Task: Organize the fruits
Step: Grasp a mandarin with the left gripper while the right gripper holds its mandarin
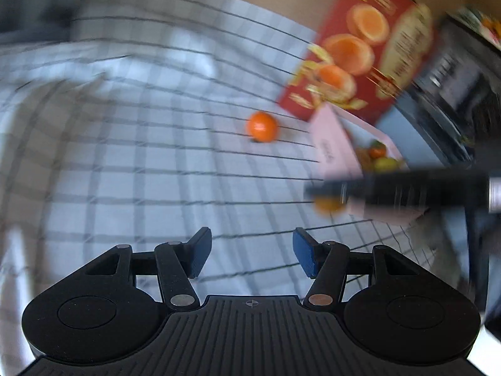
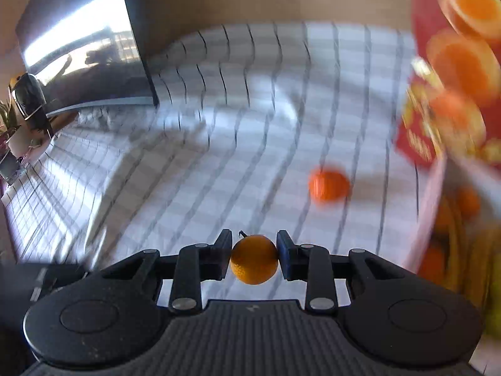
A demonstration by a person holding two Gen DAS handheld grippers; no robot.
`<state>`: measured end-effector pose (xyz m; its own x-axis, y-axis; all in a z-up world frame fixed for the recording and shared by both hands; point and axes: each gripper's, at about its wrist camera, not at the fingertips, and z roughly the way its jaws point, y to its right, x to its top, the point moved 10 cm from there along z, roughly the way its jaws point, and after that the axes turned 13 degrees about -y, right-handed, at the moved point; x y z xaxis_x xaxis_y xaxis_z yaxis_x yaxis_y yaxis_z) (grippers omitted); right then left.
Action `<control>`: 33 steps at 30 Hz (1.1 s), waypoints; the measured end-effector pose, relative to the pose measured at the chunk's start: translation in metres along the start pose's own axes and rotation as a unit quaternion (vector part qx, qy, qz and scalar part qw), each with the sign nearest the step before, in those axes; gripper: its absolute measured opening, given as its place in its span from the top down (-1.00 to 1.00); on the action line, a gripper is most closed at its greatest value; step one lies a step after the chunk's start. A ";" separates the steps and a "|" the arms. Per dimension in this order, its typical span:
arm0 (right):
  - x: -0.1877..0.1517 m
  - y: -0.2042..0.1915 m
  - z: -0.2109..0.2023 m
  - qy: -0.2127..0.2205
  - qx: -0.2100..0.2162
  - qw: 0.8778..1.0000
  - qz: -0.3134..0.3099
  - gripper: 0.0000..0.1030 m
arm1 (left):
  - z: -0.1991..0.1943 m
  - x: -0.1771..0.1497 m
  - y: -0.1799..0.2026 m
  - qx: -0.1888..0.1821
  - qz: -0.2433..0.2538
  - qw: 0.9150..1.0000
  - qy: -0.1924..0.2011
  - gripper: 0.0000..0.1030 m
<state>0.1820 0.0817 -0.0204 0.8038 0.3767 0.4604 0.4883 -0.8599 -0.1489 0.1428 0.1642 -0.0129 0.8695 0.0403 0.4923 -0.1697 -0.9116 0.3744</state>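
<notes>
My right gripper (image 2: 254, 252) is shut on a small orange (image 2: 254, 259) and holds it above the checked cloth. It shows blurred in the left wrist view (image 1: 327, 204), held by the dark right gripper (image 1: 397, 191). A second orange (image 1: 262, 126) lies loose on the cloth, left of the pink box (image 1: 333, 144); it also shows in the right wrist view (image 2: 328, 185). The pink box (image 2: 435, 194) holds several fruits (image 1: 377, 156). My left gripper (image 1: 250, 252) is open and empty above the cloth.
The box's red lid (image 1: 353, 50) with printed oranges stands open behind it, also at the right in the right wrist view (image 2: 454, 69). A dark screen (image 2: 84, 47) stands at the back left. The white-and-grey checked cloth (image 1: 141, 156) covers the table.
</notes>
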 end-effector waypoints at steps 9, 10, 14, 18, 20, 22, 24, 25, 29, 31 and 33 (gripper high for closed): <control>-0.099 0.025 -0.002 0.004 -0.084 0.996 0.028 0.41 | 0.051 0.094 0.031 0.029 0.081 0.996 0.019 -0.21; -0.104 0.028 -0.002 0.005 -0.085 0.996 0.034 0.41 | 0.057 0.106 0.030 0.040 0.083 0.996 0.020 -0.21; -0.117 0.036 -0.005 0.016 -0.083 0.995 0.045 0.41 | 0.088 0.146 0.035 0.091 0.104 0.990 0.006 -0.21; -0.119 0.037 -0.007 0.028 -0.080 0.996 0.038 0.40 | 0.120 0.156 0.038 0.138 0.133 0.981 -0.039 -0.21; -0.120 0.037 -0.009 0.032 -0.078 0.996 0.034 0.28 | 0.128 0.154 0.036 0.151 0.137 0.978 -0.049 -0.21; -0.120 0.040 -0.011 0.035 -0.082 0.996 0.032 0.16 | 0.134 0.154 0.034 0.156 0.132 0.977 -0.055 -0.20; -0.122 0.042 -0.014 0.035 -0.086 0.995 0.034 0.13 | 0.139 0.156 0.033 0.154 0.131 0.978 -0.057 -0.05; -0.124 0.044 -0.015 0.034 -0.086 0.995 0.037 0.12 | 0.142 0.156 0.033 0.153 0.133 0.978 -0.058 -0.05; -0.131 0.052 -0.021 0.029 -0.087 0.995 0.049 0.08 | 0.144 0.156 0.032 0.146 0.125 0.980 -0.059 -0.02; -0.133 0.055 -0.024 0.029 -0.093 0.994 0.049 0.07 | 0.142 0.156 0.030 0.137 0.109 0.983 -0.060 -0.02; -0.133 0.057 -0.028 0.032 -0.099 0.994 0.047 0.07 | 0.137 0.150 0.030 0.115 0.090 0.987 -0.060 -0.01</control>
<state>0.0932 -0.0273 -0.0653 0.8168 0.2745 0.5074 0.3310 -0.9434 -0.0224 0.3311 0.0867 -0.0352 0.8862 -0.1670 0.4321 -0.2285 -0.9690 0.0941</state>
